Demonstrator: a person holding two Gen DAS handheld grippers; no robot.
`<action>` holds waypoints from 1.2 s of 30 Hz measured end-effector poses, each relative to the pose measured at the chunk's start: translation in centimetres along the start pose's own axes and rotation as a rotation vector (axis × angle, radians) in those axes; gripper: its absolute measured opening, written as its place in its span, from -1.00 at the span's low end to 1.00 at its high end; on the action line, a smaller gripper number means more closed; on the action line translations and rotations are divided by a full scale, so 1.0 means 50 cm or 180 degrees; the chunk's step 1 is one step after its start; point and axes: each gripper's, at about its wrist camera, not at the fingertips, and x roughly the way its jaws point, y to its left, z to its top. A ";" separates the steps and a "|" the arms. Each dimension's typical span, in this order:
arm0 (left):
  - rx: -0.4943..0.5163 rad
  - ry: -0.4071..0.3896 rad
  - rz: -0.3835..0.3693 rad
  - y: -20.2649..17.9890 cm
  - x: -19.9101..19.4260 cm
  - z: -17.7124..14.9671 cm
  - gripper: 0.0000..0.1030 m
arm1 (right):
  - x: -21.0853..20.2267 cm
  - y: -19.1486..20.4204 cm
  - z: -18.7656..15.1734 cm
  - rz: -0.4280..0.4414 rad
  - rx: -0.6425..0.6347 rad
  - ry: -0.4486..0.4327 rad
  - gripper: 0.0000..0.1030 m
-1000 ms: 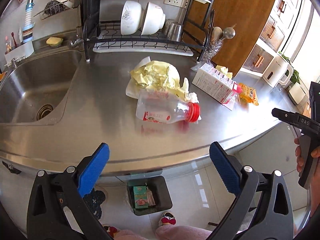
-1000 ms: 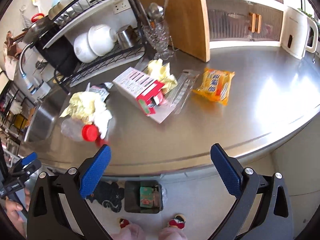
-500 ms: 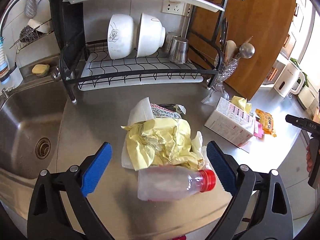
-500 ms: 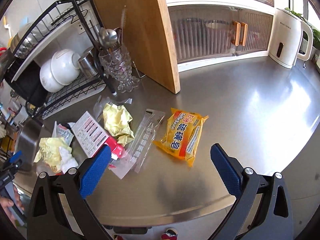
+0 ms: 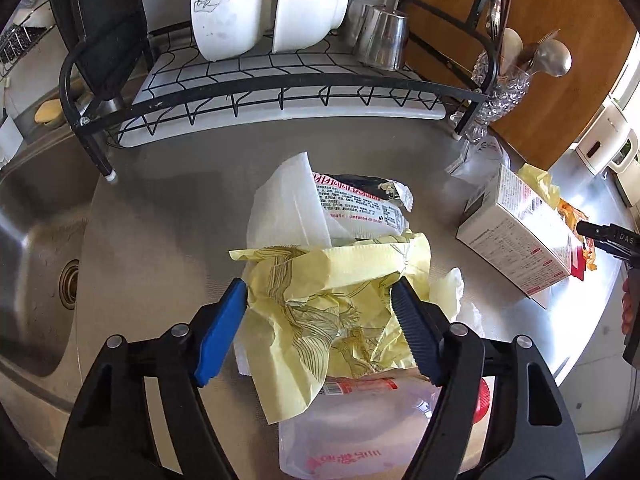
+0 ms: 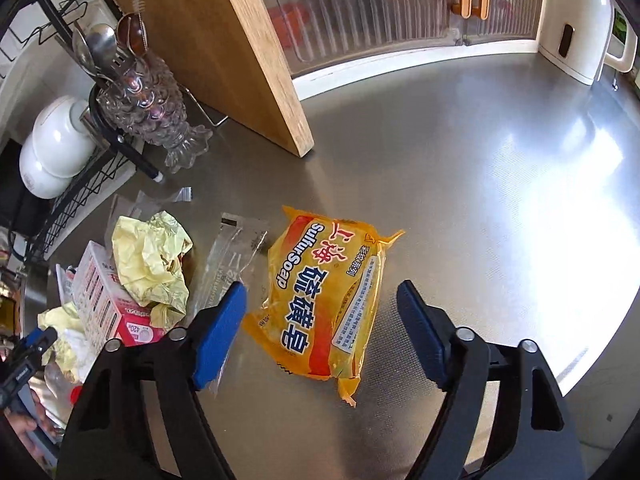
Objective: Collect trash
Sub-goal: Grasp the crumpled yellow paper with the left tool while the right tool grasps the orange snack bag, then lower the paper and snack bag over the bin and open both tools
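Trash under my left tongs: crumpled pale-yellow printed paper wrapper (image 5: 332, 292) lay on the brushed steel counter (image 5: 160, 216), heaped over a white paper towel (image 5: 288, 204) and a clear plastic bottle with a red cap (image 5: 360, 432).
Left tongs: my left gripper (image 5: 318, 308) stood spread, one blue pad on each side of the wrapper, touching or nearly touching its edges; I judged it placed to squeeze the loose top layer first.
Trash under my right tongs: an orange-yellow sulfur soap packet (image 6: 324, 300) lay flat on the same counter, apart from the rest.
Right tongs: my right gripper (image 6: 320, 312) was spread wide and hung over the packet, pinching nothing.
Other litter: a white-and-red carton (image 6: 102, 300), a second yellow paper wad (image 6: 150, 264) and a clear plastic sleeve (image 6: 232, 256) lay between the two piles.
Beyond: a black wire dish rack (image 5: 280, 84) with white bowls (image 5: 264, 4) stood behind.
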 end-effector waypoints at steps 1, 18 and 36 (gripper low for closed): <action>-0.0004 0.0011 -0.0008 0.003 0.002 0.000 0.26 | 0.007 -0.001 -0.001 0.0012 -0.0012 0.0042 0.01; 0.0108 -0.0319 -0.0178 -0.013 -0.084 0.022 -0.58 | -0.060 0.057 -0.014 0.0208 -0.0312 -0.0228 -0.81; 0.0317 -0.1074 -0.0016 -0.070 -0.409 -0.033 -0.61 | -0.379 0.187 -0.093 0.0664 -0.0845 -0.1010 -0.81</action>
